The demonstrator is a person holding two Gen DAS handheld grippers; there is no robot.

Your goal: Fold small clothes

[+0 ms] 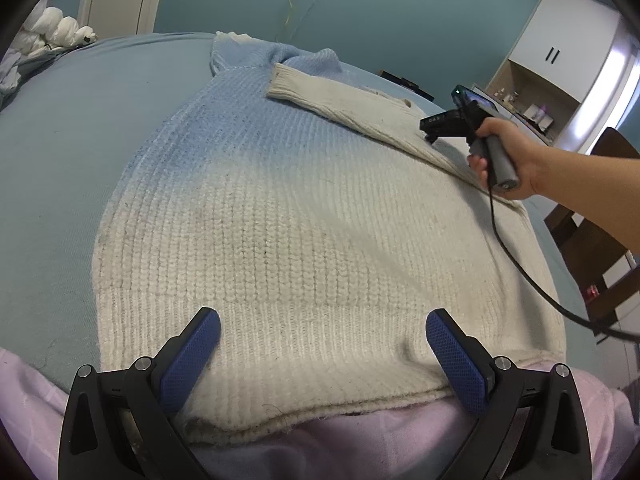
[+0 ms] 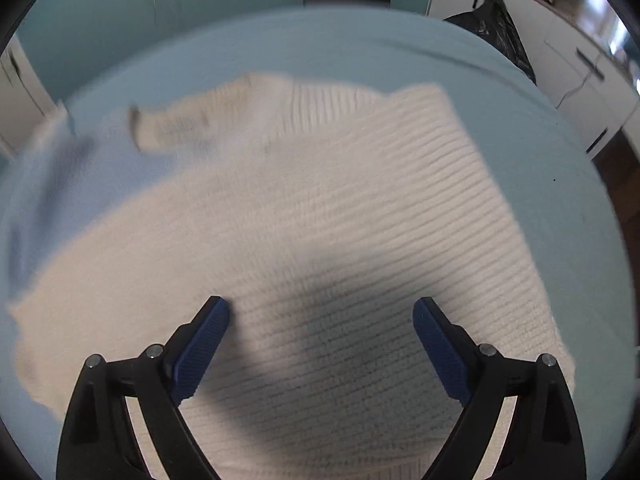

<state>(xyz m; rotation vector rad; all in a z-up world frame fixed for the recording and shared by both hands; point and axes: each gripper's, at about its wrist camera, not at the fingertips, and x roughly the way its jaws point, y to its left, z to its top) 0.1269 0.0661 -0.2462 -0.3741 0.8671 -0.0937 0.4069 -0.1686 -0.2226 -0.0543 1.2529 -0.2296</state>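
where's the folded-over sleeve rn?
Left wrist view, upper right: the sleeve lies diagonally across the sweater, cuff toward the collar, beside the right tool.

A cream-to-blue ribbed knit sweater (image 1: 280,208) lies flat on the bed, one sleeve (image 1: 360,108) folded across it

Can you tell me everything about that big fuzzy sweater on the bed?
The sweater is a chunky ribbed knit, cream over most of it and fading to light blue toward the far end. It lies spread flat on the blue bed sheet, with its near hem reaching onto a pale pink cover. One cream sleeve is folded across it at a slant. It looks a bit grubby, with faint dark specks. Both grippers hang just above it, open; neither one is pinching it.
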